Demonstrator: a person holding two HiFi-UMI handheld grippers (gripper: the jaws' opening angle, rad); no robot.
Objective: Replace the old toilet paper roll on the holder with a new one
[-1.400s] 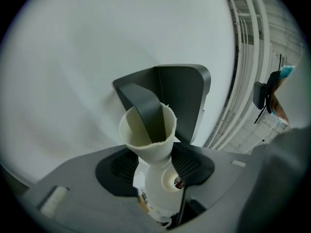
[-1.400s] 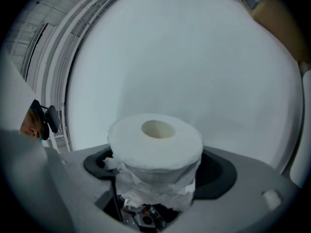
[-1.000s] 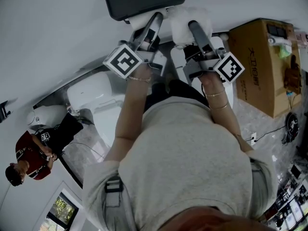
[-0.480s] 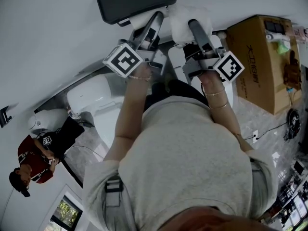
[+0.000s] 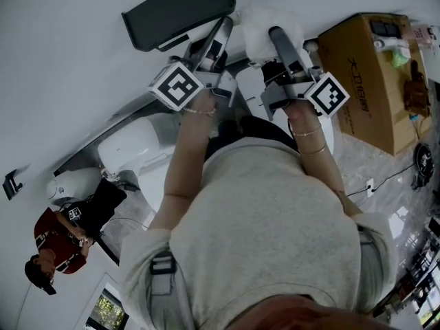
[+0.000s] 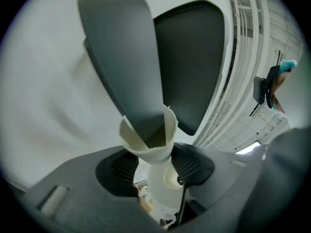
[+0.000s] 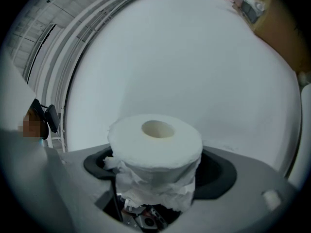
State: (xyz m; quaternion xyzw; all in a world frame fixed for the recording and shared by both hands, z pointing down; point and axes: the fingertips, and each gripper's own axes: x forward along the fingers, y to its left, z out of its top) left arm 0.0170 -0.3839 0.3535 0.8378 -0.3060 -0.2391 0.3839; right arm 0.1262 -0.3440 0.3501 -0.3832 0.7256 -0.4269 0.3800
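In the left gripper view my left gripper [image 6: 158,168] is shut on an empty cardboard tube [image 6: 148,142]. The dark grey bar of the holder [image 6: 124,57] reaches into the tube's flared mouth, with the holder's dark cover [image 6: 192,57] behind it. My right gripper [image 7: 158,173] is shut on a full white toilet paper roll [image 7: 155,147] with its end facing the white wall. In the head view both grippers are raised against the wall, the left gripper [image 5: 218,31] at the holder [image 5: 179,12] and the right gripper [image 5: 275,40] with the roll [image 5: 265,27] just right of it.
A white toilet [image 5: 134,143] stands below and left of the arms. An open cardboard box [image 5: 371,74] sits on the floor at the right. A person in a red shirt [image 5: 58,243] stands at the lower left. The white wall fills the upper left.
The head view has turned a little, so the holder lies further left and more tilted. Both grippers keep their grips and places. The bystander has drifted lower in the picture.
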